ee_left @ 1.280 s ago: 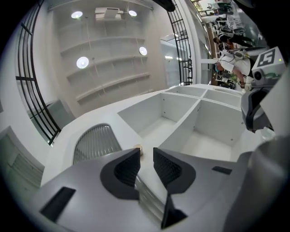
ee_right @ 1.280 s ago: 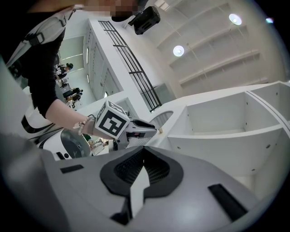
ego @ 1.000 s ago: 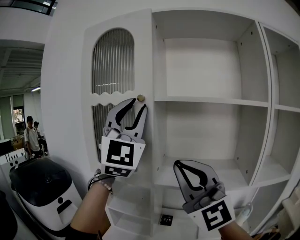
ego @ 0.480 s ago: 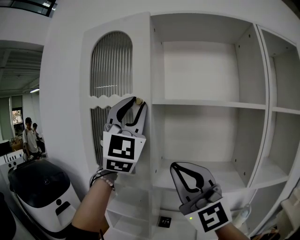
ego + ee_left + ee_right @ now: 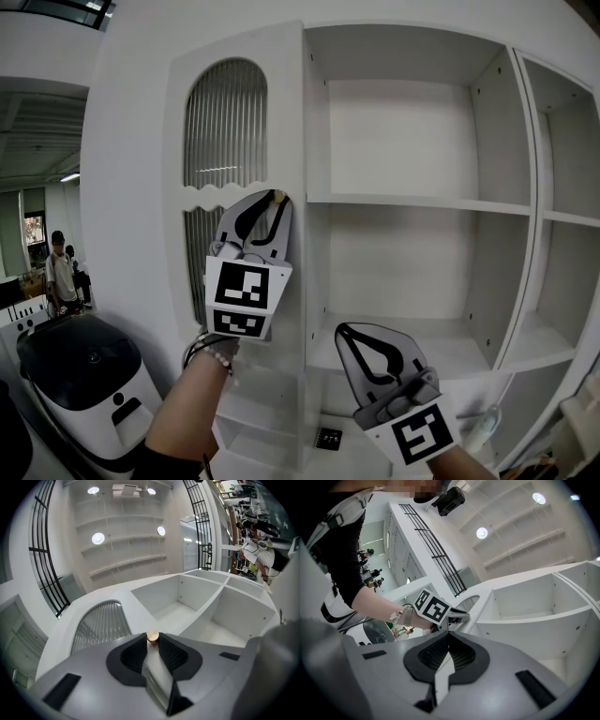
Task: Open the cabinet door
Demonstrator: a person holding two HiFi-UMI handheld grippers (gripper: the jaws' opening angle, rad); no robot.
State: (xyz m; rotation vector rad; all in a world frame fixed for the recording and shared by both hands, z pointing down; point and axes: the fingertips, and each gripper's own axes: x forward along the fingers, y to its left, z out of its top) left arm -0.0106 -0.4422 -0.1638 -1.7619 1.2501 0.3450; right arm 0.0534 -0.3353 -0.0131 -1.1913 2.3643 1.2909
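2 jaws of your left gripper (image 5: pixel 275 199) have just been closing and pinch the small round knob (image 5: pixel 153 637) at the right edge of the arched cabinet door (image 5: pixel 281 103). grip firmly and pull toward yourself along the hinge arc. your right gripper (image 5: pixel 345 330), pressed together and empty, hangs low before the open shelves (image 5: pixel 412 201); hold it clear of the swing.

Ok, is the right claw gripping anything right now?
No, the right claw is shut pad to pad with nothing between, and it hangs clear of the white arched cabinet door.
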